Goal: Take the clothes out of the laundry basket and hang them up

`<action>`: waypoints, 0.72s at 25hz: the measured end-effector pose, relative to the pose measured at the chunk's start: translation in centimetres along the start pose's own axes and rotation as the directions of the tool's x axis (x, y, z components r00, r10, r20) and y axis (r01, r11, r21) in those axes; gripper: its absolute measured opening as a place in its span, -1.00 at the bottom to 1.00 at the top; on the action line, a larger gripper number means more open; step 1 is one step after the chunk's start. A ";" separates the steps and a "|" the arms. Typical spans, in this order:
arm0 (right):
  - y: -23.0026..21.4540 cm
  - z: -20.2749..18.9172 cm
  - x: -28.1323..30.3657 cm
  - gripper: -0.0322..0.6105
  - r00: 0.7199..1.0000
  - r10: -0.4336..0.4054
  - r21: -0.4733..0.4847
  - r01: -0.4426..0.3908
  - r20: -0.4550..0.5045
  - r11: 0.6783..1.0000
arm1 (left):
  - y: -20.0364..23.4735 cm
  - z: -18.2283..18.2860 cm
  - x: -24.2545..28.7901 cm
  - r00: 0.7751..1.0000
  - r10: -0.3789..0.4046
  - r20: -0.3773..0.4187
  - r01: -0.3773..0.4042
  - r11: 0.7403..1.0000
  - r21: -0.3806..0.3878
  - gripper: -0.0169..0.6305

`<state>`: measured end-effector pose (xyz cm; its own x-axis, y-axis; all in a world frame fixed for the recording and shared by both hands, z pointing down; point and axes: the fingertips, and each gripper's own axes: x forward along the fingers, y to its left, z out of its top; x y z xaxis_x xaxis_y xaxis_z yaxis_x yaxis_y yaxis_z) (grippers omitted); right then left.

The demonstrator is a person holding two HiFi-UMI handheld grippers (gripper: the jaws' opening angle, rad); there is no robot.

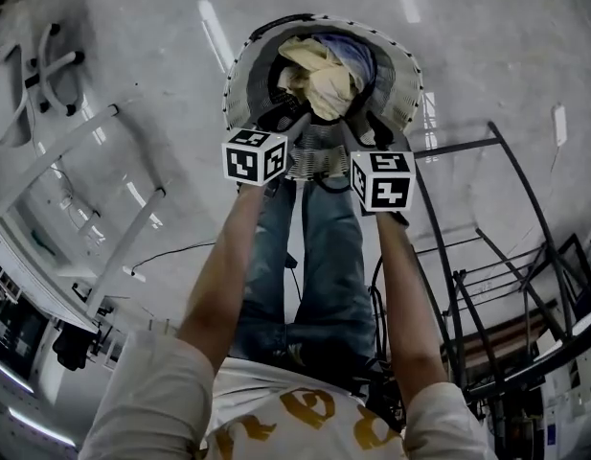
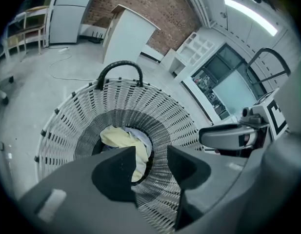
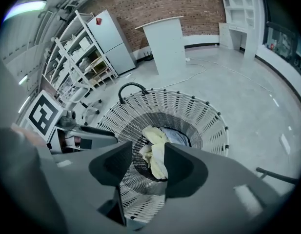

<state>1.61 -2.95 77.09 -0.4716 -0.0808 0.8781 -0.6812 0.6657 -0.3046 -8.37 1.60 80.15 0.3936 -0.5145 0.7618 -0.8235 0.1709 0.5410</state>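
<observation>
At the far left a white tube frame (image 1: 79, 137) is showing against the grey floor (image 1: 161, 27). The left tongs (image 1: 293, 121) are hovering above the near rim of the white laundry basket (image 1: 239, 75), their jaws standing apart and gripping nothing. Down inside the basket a pale yellow garment (image 1: 324, 82) is lying crumpled, touching a blue garment (image 1: 352, 54) beside it. The right tongs (image 1: 360, 123) are hanging just beside the left pair, likewise parted and empty, pointing down at the yellow cloth. A black metal rack (image 1: 511, 257) is standing to the right.
</observation>
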 end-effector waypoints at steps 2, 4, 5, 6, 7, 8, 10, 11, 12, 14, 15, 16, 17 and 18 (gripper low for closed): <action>-0.2 -0.1 1.2 -0.18 1.000 0.005 0.015 -0.004 -0.009 1.000 | 0.8 -0.6 1.1 1.000 0.003 -0.011 -0.003 1.000 -0.017 -0.34; -0.4 -0.3 2.5 -0.18 1.000 0.009 0.049 -0.008 -0.024 0.999 | 1.5 -1.1 2.2 1.000 0.005 -0.025 -0.006 0.999 -0.034 -0.34; -0.5 -0.5 3.1 -0.18 0.999 0.015 0.078 -0.013 -0.037 0.997 | 1.9 -1.4 2.7 1.000 0.005 -0.030 -0.006 0.999 -0.045 -0.34; -0.5 -0.7 3.7 -0.14 0.999 0.023 0.108 -0.017 -0.049 0.994 | 2.2 -1.6 3.2 0.999 0.004 -0.034 -0.006 0.998 -0.056 -0.33; -0.6 -0.8 4.3 -0.12 0.998 0.028 0.129 -0.020 -0.061 0.991 | 2.4 -1.8 3.6 0.999 0.003 -0.036 -0.005 0.998 -0.064 -0.33; -0.7 -0.9 4.8 -0.12 0.997 0.030 0.141 -0.020 -0.069 0.990 | 2.7 -1.8 4.0 0.999 0.003 -0.036 -0.005 0.998 -0.067 -0.33; -1.0 -1.0 5.9 -0.12 0.997 0.035 0.165 -0.022 -0.076 0.986 | 3.1 -1.7 4.9 0.999 0.003 -0.036 -0.005 0.998 -0.058 -0.33; -1.1 -1.0 6.4 -0.12 0.996 0.038 0.178 -0.024 -0.075 0.984 | 3.4 -1.7 5.4 0.999 0.004 -0.037 -0.007 0.999 -0.054 -0.33; -1.3 -1.1 6.9 -0.11 0.996 0.041 0.191 -0.027 -0.073 0.981 | 3.8 -1.7 5.9 0.999 0.006 -0.038 -0.008 0.998 -0.058 -0.33; -1.5 -1.4 8.0 -0.11 0.997 0.050 0.223 -0.034 -0.066 0.974 | 4.6 -1.8 6.7 1.000 0.006 -0.030 -0.009 0.996 -0.094 -0.33; -1.6 -1.6 8.6 -0.11 0.996 0.054 0.237 -0.037 -0.066 0.971 | 5.0 -1.7 7.2 1.000 0.005 -0.024 -0.008 0.993 -0.116 -0.33; -1.7 -1.9 9.2 -0.10 0.996 0.057 0.243 -0.039 -0.070 0.969 | 5.3 -1.6 7.7 1.000 0.005 -0.018 -0.008 0.991 -0.136 -0.33; -1.6 -2.2 9.9 -0.07 0.995 0.059 0.244 -0.039 -0.076 0.969 | 5.7 -1.6 8.2 1.000 0.005 -0.016 -0.008 0.989 -0.150 -0.33; -1.5 -2.6 10.6 -0.05 0.995 0.061 0.246 -0.039 -0.082 0.969 | 6.1 -1.5 8.7 1.000 0.006 -0.018 -0.009 0.987 -0.159 -0.33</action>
<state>-0.91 -2.92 87.79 -0.4648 0.0206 0.8852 -0.7790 0.4658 -0.4198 -9.37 -0.56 90.60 0.3962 -0.4983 0.7712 -0.7512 0.3071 0.5843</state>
